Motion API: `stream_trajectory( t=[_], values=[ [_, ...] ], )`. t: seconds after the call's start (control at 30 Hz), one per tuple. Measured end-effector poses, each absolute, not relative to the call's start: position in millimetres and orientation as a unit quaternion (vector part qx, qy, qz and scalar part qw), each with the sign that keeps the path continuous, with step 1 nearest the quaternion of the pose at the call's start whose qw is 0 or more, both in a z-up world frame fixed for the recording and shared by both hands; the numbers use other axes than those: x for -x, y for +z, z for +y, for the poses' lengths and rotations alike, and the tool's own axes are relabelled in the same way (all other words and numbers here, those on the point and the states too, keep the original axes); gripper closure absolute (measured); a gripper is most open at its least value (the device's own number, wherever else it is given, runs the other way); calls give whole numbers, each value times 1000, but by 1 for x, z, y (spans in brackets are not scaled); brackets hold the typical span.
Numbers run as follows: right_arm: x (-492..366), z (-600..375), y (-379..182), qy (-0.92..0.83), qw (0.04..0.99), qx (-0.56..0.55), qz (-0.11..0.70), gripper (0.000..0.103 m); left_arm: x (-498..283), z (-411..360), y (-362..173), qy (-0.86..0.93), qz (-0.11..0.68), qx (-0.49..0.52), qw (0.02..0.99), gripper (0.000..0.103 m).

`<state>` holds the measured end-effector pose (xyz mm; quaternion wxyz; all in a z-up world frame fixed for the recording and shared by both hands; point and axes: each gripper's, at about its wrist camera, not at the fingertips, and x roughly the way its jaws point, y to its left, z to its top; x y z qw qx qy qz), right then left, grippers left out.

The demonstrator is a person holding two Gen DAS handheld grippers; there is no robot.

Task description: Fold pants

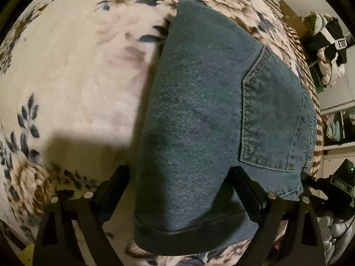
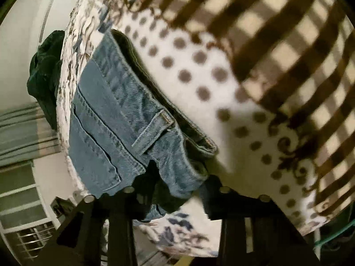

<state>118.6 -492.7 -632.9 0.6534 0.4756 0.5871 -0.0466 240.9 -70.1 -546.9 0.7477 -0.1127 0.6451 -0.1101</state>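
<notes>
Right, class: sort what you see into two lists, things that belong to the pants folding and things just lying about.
Belongs to the job:
jeans
left tongs, open astride the jeans
right tongs, open at the waistband
floral blanket underneath

Lying about:
dark green garment
black and white jacket

White patch on black garment, far right of left wrist view, read "FUS", rest cut off by fold. Faint characters on dark device lower right, unreadable. Right wrist view: no text.

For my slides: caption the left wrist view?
Folded jeans lie on a floral blanket between open left gripper jaws.
</notes>
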Motion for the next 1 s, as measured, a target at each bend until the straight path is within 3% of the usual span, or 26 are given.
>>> stream_trajectory(
  t=[0.23,0.3,0.43,0.53,0.67,0.83,1.0],
  values=[
    [-112,-497,-627,-48,659,-466,588,67,-241,-72,-546,-115,645,109,747,9],
    [-119,-499,-630,-38,653,-471,592,60,-241,-70,-547,-111,646,116,746,9],
    [-115,-495,-637,-13,652,-479,588,25,-240,-63,-542,-114,642,153,742,9],
    [-111,-482,-649,13,638,-493,591,21,-243,-62,-542,-134,635,193,736,9],
    [-111,-468,-670,18,637,-535,555,6,-251,-62,-557,-142,636,228,724,9],
    [-122,-462,-660,41,649,-603,462,11,-262,-57,-564,-150,630,265,714,9],
    [-138,-444,-653,54,677,-556,479,12,-267,-54,-571,-168,627,276,708,9]
  ],
)
